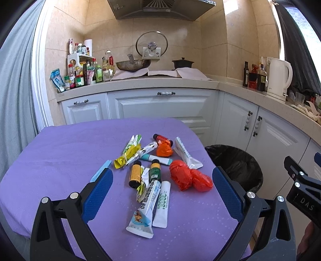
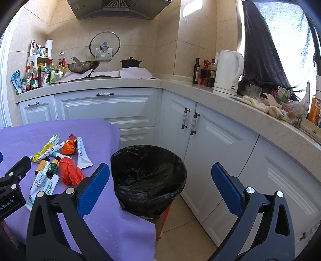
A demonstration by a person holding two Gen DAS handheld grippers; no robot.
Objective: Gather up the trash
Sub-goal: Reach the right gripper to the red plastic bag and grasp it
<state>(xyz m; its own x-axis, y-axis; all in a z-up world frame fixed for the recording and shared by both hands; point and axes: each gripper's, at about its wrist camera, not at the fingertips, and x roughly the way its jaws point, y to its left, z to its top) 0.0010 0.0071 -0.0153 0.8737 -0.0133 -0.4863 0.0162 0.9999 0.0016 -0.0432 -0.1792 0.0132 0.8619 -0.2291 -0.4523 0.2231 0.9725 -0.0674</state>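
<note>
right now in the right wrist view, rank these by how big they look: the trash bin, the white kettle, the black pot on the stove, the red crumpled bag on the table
1. trash bin, largest by far
2. white kettle
3. red crumpled bag
4. black pot, smallest

The bin and bag sit nearer the camera than the kettle and pot, so true sizes may differ.

Daylight enters via window [image 2: 289, 50] at right; blown out, w/ glare on wall tiles [image 2: 192, 12] beside it. Both my views bright, sharp at centre. Fisheye bends cabinet [image 2: 220, 140] lines; corners vignette to black. Soft shadows under trash on desk [image 1: 60, 150].
</note>
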